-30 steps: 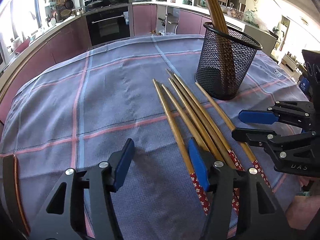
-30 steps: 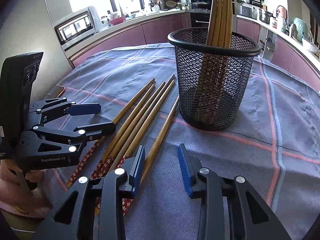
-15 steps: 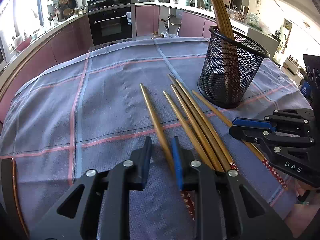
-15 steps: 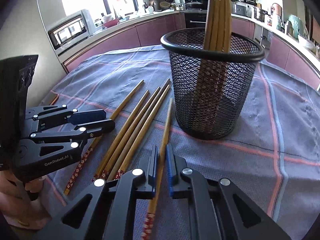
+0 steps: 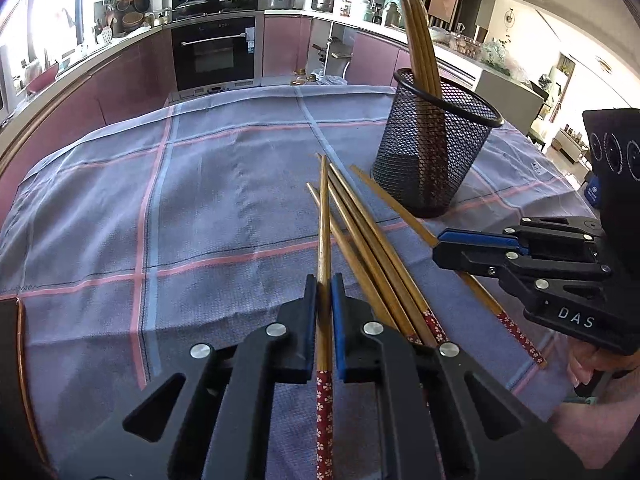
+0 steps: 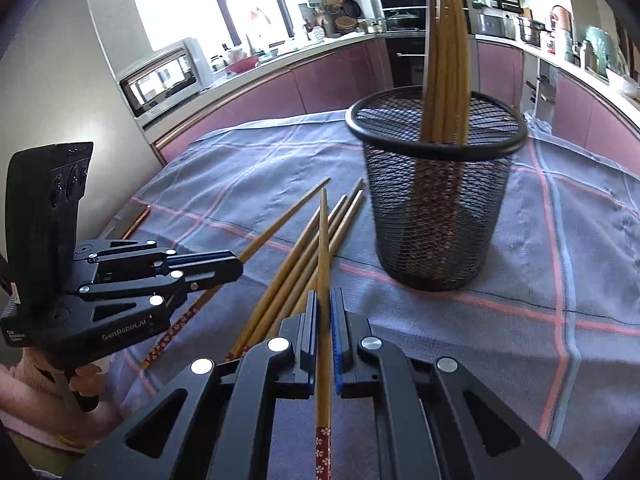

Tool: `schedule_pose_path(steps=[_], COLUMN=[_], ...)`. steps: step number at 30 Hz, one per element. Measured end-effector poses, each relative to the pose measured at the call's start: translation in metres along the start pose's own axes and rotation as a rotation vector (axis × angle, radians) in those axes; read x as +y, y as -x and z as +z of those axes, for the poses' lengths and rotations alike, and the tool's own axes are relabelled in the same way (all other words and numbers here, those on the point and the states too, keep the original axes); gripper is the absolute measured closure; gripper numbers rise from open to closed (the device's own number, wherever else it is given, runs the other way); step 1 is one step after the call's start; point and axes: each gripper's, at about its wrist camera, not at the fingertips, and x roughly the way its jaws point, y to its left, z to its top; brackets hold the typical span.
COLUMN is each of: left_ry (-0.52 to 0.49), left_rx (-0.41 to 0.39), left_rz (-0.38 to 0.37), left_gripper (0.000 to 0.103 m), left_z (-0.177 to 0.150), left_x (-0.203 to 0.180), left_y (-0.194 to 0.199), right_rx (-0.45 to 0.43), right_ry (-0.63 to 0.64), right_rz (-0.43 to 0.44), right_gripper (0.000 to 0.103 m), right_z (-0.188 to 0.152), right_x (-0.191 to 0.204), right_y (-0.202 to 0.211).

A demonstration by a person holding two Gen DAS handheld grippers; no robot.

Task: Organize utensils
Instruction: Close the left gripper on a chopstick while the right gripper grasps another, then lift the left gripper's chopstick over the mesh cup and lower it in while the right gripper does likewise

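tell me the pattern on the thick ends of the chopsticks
Red with small white flowers, clearest in the left wrist view on the chopstick held there.

A: Where does the mesh cup (image 5: 434, 156) stand?

B: On the tablecloth (image 5: 200, 208), right of and behind the loose chopsticks (image 5: 362, 236), with more chopsticks upright in it (image 5: 418, 36).

A: And the grippers?

B: The left gripper (image 5: 324, 312) sits left of the right gripper (image 5: 440, 246); each has 1 chopstick between its pads. The oven (image 5: 216, 54) stands behind the table.
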Motion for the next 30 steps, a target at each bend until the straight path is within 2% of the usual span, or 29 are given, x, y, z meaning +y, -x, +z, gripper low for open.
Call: schedule_pose_path(steps=[8, 17, 20, 23, 28, 30], left_ry=[-0.041, -0.065, -0.066, -0.057, -0.037, -0.033], left_rx=[0.046, 0.062, 0.065, 0.066, 0.050, 0.040], left_rz=[-0.025, -0.037, -0.033, -0.024, 0.000, -0.012], left_gripper=[0.094, 0.073, 0.075, 0.093, 0.095, 0.095], left_z=[-0.006, 0.010, 0.017, 0.019, 0.019, 0.019], left_x=[-0.005, -0.002, -0.002, -0.001, -0.001, 0.000], left_y=[-0.008, -0.021, -0.027, -0.030, -0.025, -0.020], right_rx=[0.051, 0.074, 0.070, 0.052, 0.006, -0.017], right_ry=[0.008, 0.007, 0.004, -0.003, 0.008, 0.011], right_rz=[0.009, 0.009, 0.011, 0.014, 0.024, 0.029], right_gripper=[0.097, 0.096, 0.097, 0.097, 0.097, 0.097], right_z=[0.000, 0.002, 0.003, 0.003, 0.005, 0.007], right_x=[0.002, 0.000, -0.001, -0.003, -0.002, -0.001], right_y=[-0.012, -0.020, -0.020, -0.017, 0.000, 0.006])
